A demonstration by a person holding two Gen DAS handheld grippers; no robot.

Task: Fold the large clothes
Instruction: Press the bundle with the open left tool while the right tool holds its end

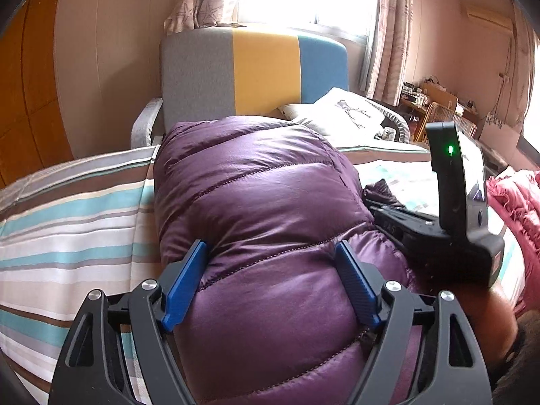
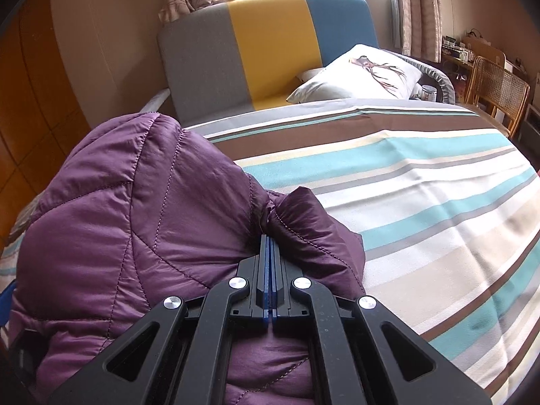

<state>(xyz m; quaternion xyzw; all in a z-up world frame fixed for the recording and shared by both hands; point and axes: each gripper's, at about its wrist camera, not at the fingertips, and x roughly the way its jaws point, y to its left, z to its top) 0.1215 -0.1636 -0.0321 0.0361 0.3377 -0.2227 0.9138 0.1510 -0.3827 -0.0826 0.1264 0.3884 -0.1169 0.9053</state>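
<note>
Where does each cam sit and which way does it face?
Left wrist: on the left tool, angled down over the purple down jacket toward the headboard; its blue pads stand apart astride a jacket bulge; the right tool's body and a hand show at right.
Right wrist: on the right tool, angled down over the striped bed; its shut pads pinch a fold of the jacket.
Shared: jacket, bed, headboard, deer-print pillow, window.

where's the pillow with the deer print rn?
The deer-print pillow lies at the head of the bed, right of centre in both wrist views, against the blue part of the headboard and well beyond the purple down jacket.
</note>
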